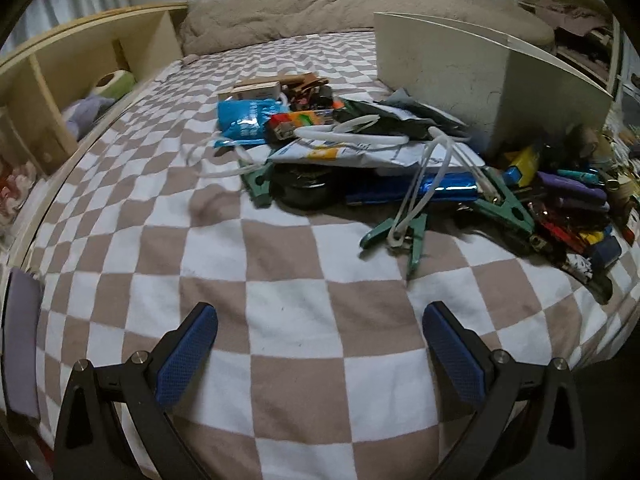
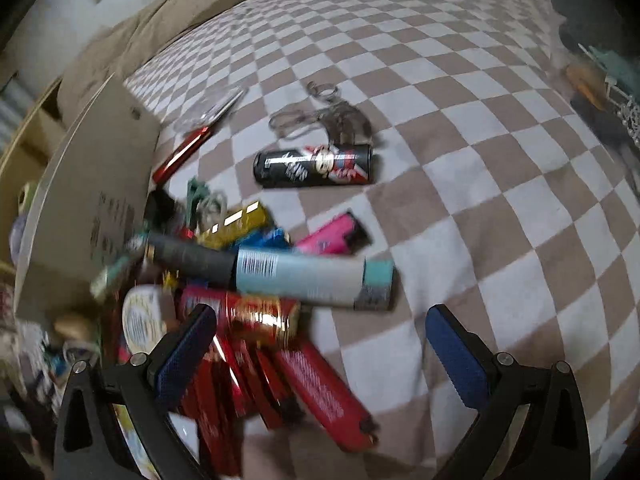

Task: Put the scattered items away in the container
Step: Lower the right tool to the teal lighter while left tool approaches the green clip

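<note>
A cream box (image 1: pixel 448 76) stands on the checkered bed, seen again as a cream box (image 2: pixel 96 184) at the left of the right wrist view. Scattered items lie around it: a blue packet (image 1: pixel 246 118), green clips (image 1: pixel 400 236) tied with white cord, a blue foil bar (image 1: pixel 420 192). My left gripper (image 1: pixel 320 348) is open above bare blanket, well short of the pile. My right gripper (image 2: pixel 320 344) is open over red packets (image 2: pixel 280 376), with a pale blue tube (image 2: pixel 304 276) and a black can (image 2: pixel 316 166) just ahead.
A wooden shelf unit (image 1: pixel 80 76) runs along the bed's left side. A beige duvet (image 1: pixel 320 12) is bunched at the head. Keys on a ring (image 2: pixel 332 112) lie beyond the can. Bare checkered blanket (image 2: pixel 500 200) stretches to the right.
</note>
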Action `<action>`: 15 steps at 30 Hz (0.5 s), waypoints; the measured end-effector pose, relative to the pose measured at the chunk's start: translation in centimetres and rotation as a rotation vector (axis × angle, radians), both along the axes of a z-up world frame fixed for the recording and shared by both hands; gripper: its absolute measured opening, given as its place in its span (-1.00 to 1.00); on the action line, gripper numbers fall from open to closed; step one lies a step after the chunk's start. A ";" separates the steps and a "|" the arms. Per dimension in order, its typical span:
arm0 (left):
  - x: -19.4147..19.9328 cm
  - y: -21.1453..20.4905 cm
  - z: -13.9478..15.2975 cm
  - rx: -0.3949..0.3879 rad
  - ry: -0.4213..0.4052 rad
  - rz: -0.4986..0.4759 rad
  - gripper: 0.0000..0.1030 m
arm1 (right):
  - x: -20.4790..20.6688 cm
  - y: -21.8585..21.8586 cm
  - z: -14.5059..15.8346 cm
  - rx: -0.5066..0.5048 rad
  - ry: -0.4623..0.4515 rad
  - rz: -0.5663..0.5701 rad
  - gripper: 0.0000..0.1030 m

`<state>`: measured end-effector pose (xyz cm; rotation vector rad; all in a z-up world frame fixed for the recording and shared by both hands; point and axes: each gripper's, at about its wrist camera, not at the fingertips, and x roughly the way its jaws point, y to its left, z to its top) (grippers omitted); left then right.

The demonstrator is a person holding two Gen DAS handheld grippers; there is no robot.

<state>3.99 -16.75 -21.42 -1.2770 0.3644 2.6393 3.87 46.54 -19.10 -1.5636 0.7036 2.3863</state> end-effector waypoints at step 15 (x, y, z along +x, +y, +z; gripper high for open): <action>-1.6 1.7 -0.6 0.011 0.049 -0.011 1.00 | -0.8 -0.5 -0.9 0.060 -0.001 -0.051 0.98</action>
